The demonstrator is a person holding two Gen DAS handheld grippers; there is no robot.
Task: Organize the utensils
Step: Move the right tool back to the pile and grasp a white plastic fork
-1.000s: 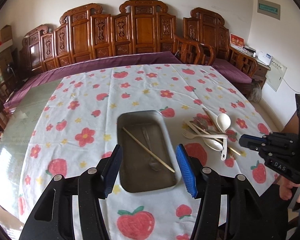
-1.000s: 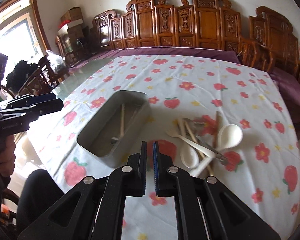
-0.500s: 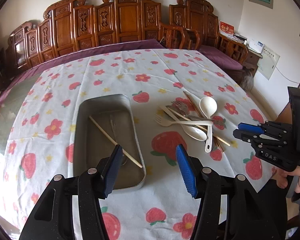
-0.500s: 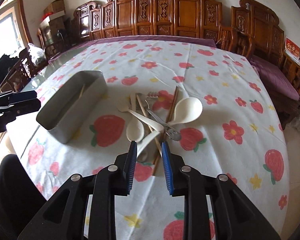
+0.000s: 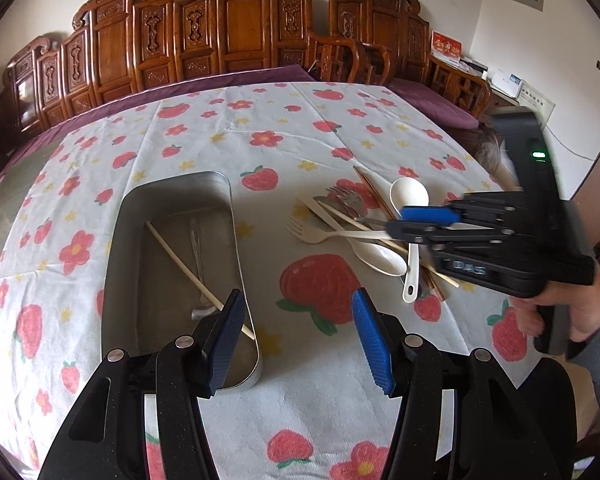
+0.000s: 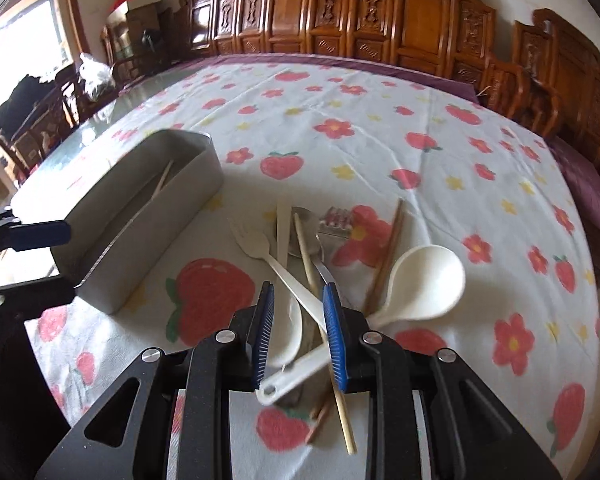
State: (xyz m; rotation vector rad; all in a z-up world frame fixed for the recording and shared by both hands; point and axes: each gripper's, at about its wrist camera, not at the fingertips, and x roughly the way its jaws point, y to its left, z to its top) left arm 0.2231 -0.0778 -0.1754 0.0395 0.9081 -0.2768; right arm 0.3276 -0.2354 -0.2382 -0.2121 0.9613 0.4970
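A metal tray (image 5: 236,240) (image 6: 140,240) lies on the strawberry tablecloth with a pale chopstick (image 5: 188,268) and a metal utensil (image 5: 198,256) inside. To its right sits a pile: a white ladle spoon (image 5: 410,194) (image 6: 424,284), a white fork (image 5: 312,232) (image 6: 256,242), a white spoon (image 5: 380,256), a metal fork (image 6: 336,220) and brown chopsticks (image 6: 388,256). My right gripper (image 6: 298,288) (image 5: 398,221) is open low over the pile, the fork's handle between its jaws, unpressed. My left gripper (image 5: 298,300) hangs open over the tray's near end, holding nothing.
The tablecloth (image 5: 268,136) covers a large table; its glass top shows bare on the left. Carved wooden chairs (image 5: 236,32) with purple cushions line the far side. A person's hand (image 5: 572,312) grips the right tool at the table's right edge.
Both grippers came down and nearer the table. The right one opened from nearly shut and moved from beside the tray onto the utensil pile. The left gripper's jaws kept their width.
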